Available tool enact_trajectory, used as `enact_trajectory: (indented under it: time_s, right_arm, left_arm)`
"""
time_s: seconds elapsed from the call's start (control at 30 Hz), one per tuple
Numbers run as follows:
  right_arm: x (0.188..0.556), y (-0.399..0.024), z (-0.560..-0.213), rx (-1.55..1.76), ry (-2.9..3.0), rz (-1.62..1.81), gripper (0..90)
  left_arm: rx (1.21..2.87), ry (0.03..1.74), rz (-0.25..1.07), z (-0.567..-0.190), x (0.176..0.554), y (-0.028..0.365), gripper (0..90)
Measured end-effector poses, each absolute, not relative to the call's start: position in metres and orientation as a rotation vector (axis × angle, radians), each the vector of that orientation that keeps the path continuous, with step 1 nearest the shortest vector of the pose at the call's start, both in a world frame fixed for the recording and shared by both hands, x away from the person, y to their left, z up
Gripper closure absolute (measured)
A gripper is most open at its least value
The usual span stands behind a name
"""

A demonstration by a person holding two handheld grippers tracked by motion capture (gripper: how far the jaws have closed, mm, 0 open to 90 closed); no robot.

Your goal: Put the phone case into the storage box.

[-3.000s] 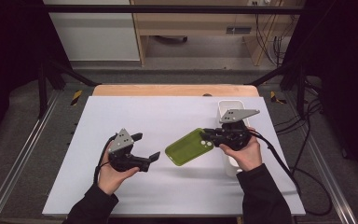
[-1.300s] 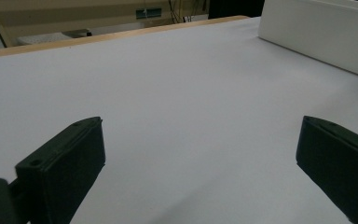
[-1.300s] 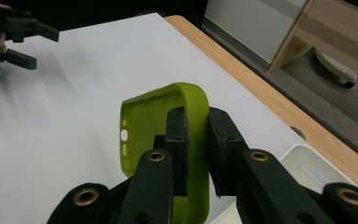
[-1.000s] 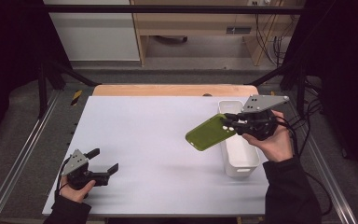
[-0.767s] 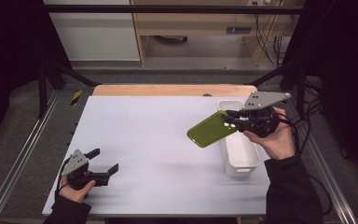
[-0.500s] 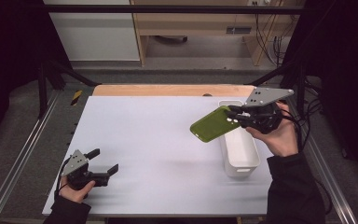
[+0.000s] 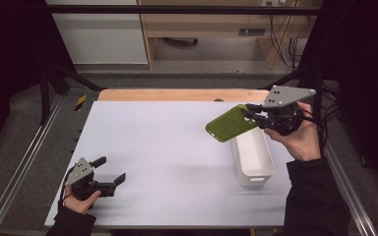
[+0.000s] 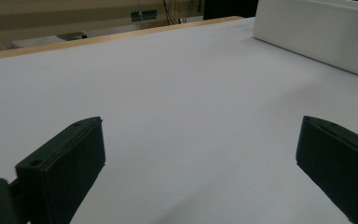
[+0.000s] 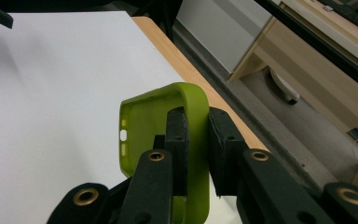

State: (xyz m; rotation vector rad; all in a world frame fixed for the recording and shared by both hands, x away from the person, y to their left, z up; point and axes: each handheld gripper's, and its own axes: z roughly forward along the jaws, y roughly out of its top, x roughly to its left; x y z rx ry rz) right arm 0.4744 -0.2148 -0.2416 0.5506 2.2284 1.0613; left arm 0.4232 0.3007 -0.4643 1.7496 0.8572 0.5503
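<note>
Lifted since earlier: green phone case (image 7: 231,123) now above white bin (image 7: 252,157).
Right claw (image 9: 196,140) clamped on its light, flexible side wall; left claw (image 7: 112,171) apart, empty.

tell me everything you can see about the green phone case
The green phone case is olive-green, looks like soft rubbery plastic, with rounded corners, a raised rim and small cutouts along one side. It is empty. The right gripper pinches its side wall, one jaw inside and one outside, holding it tilted in the air above the far end of the white bin.

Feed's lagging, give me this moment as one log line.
right gripper: shut on phone case | case: above white bin | left gripper: open, idle
</note>
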Motion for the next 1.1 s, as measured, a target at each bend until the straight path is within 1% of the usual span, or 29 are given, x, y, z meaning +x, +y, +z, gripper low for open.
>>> enact_trajectory:
  time_s: [0.7, 1.1]
  right_arm:
    - [0.485, -0.229, -0.228, 0.556, 2.188, 0.968, 79.4]
    - [0.494, -0.238, -0.226, 0.57, 2.178, 0.915, 79.4]
  left_arm:
    - [1.755, 0.844, 0.547, -0.465, 0.424, 0.299, 1.0]
    - [1.756, 0.84, 0.543, -0.466, 0.424, 0.299, 1.0]
